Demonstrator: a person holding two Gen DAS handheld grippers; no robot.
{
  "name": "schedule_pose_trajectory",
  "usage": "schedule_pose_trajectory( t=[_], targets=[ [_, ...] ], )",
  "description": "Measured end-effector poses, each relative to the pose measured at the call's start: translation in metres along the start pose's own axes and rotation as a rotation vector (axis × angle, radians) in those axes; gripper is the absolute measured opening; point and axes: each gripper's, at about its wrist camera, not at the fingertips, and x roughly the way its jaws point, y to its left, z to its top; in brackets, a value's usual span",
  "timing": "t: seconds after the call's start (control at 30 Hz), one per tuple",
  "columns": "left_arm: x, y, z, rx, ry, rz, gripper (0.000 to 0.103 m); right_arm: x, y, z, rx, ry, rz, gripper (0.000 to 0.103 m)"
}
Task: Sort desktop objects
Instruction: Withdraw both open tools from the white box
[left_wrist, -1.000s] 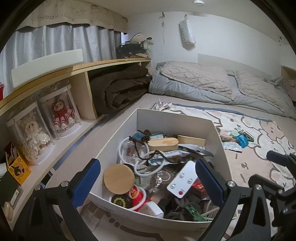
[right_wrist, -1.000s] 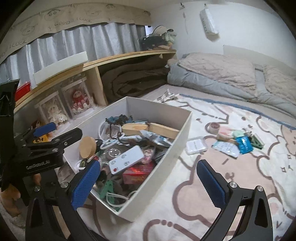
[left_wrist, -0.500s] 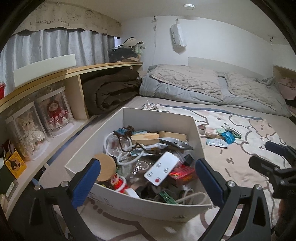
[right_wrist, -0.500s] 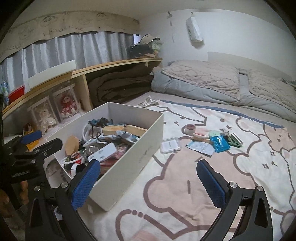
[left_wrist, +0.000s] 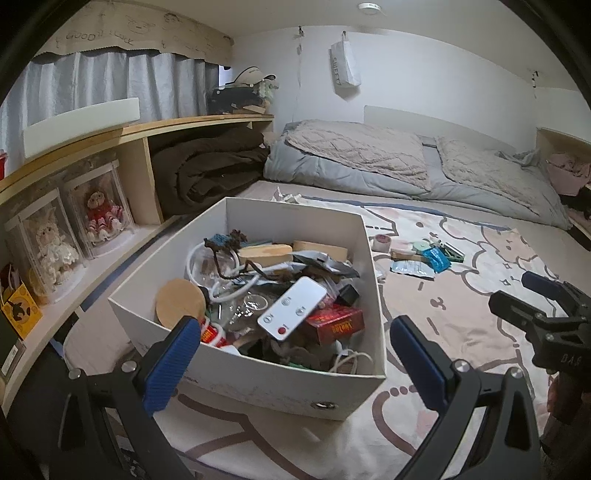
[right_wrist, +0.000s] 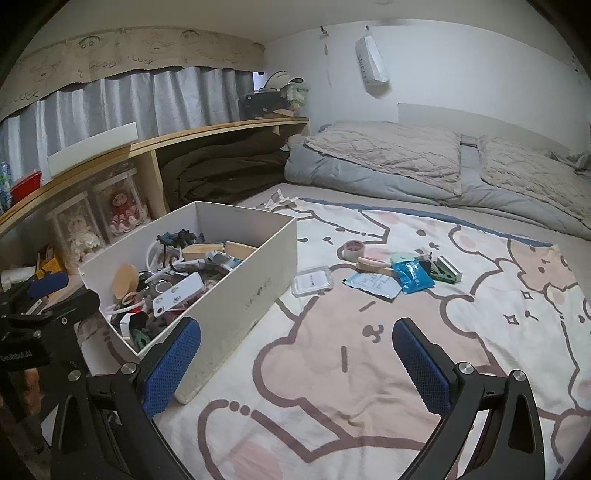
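Note:
A white cardboard box (left_wrist: 255, 384) stands on a bear-print blanket (right_wrist: 369, 354), full of clutter: a white remote (left_wrist: 291, 308), a wooden disc (left_wrist: 180, 302), a red packet (left_wrist: 334, 325), white cables. It also shows in the right wrist view (right_wrist: 240, 291). Loose items lie on the blanket beyond it: a tape roll (right_wrist: 351, 249), a clear case (right_wrist: 312, 280), a white sachet (right_wrist: 373, 283), a blue packet (right_wrist: 412, 275), a green clip (right_wrist: 445, 271). My left gripper (left_wrist: 291, 363) is open and empty, just in front of the box. My right gripper (right_wrist: 295, 365) is open and empty over the blanket.
A wooden shelf (left_wrist: 122, 133) runs along the left with boxed dolls (left_wrist: 99, 214) and a folded brown blanket (left_wrist: 210, 170). Grey bedding (right_wrist: 424, 170) lies at the back against the wall.
Both grippers have pulled back and up from the box, so it looks smaller and farther. Both stay open and empty.

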Motion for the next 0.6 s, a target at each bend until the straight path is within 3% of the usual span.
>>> schedule_pose_trajectory(
  t=[0.6],
  targets=[
    [0.0,-0.007,-0.011,-0.007,0.008,-0.004,0.103,-0.008,-0.009,-0.004,-0.012,-0.014,-0.008,0.103]
  ],
)
